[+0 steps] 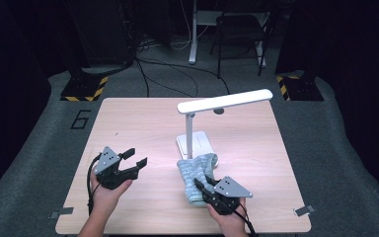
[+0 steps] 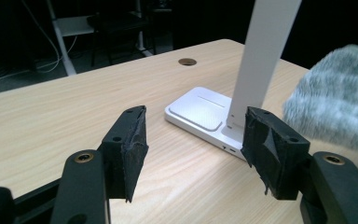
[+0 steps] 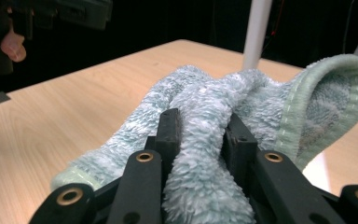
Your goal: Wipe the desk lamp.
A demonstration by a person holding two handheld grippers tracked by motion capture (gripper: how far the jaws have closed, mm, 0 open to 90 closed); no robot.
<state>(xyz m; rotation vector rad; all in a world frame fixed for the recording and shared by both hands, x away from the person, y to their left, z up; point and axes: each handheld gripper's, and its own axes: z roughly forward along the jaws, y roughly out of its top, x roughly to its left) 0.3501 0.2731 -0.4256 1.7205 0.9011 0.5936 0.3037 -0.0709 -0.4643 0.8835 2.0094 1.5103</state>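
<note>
High view: the right hand-held gripper [image 1: 201, 186] sits at lower centre-right of the frame, jaws pinching the near part of a fluffy pale-green towel [image 1: 195, 170]. The towel lies crumpled on the wooden tabletop [image 1: 128, 123], its far end touching or just beside the base of a white desk lamp [image 1: 196, 143]. The left hand-held gripper [image 1: 134, 157] is at lower left, well apart from the towel, jaws spread with nothing between them, held over bare wood. Left gripper view: the left hand-held gripper [image 2: 193, 151] shows both black jaws rising from the bottom edge, spread wide, only tabletop [image 2: 51, 121] between them. The lamp [image 2: 205, 114] base lies beyond the gap at centre, its white post rising to the upper right; the towel [image 2: 340, 102] appears blurred at the right edge. Right gripper view: the right hand-held gripper [image 3: 200, 135] has its jaws pressed on a thick fold of towel [image 3: 200, 107], the pile bulging between and over them. The hemmed towel edge curls up at the right of the frame. The lamp post [image 3: 256, 32] stands behind at upper centre-right. The left hand-held gripper [image 3: 51, 14] shows dark at upper left, above the tabletop [image 3: 51, 116].
</note>
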